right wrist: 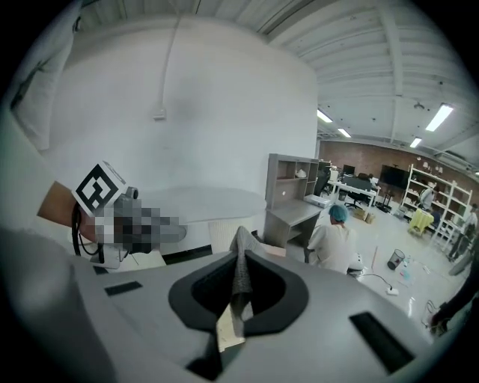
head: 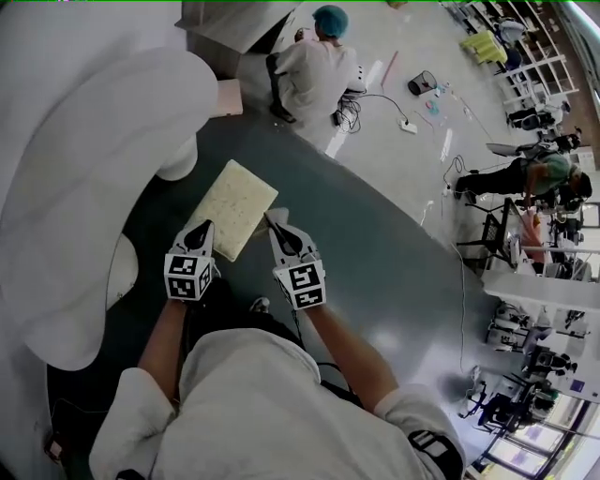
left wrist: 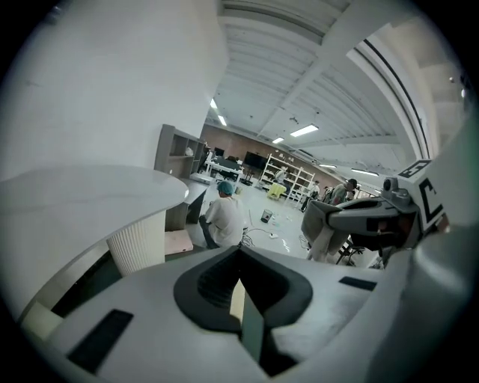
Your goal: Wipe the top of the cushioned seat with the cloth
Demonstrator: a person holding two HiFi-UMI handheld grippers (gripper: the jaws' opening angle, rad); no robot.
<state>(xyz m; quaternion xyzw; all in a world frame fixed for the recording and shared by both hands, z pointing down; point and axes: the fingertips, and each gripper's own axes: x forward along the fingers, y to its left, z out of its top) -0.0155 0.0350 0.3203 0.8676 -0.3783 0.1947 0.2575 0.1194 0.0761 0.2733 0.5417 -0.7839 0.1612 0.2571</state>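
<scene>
- One broad white tabletop (head: 84,206) with rounded lobes fills the left of the head view. The left gripper view shows a ribbed white pedestal (left wrist: 138,243) beneath it.
- Two grippers meet at centre above a dark grey-green curved surface (head: 375,262). The left gripper (head: 199,236) is clenched on one near corner of the pale yellow cloth (head: 234,202), which shows edge-on as a thin strip between its jaws.
- One cloth only, stretched out as a flat rectangle away from the person, just beside the tabletop's edge. Whether it touches the dark surface, and which surface is the cushioned seat, cannot be told.
- The right gripper (head: 279,228) is clenched on the cloth's other near corner, with a fold of the weave pinched between its jaws.
- Beyond the cloth, one worker in white clothes and a teal cap (head: 314,66) crouches on the pale floor with back turned, beside a grey shelving unit (head: 239,19).
- To the right lie one white power strip (head: 409,126) with trailing cables and one small dark bin (head: 419,84); its contents cannot be made out.
- At the far right stand white racks (head: 534,70) and workbenches (head: 534,309) crowded with equipment. At least two more people are there, one of them in a green top (head: 553,173).
</scene>
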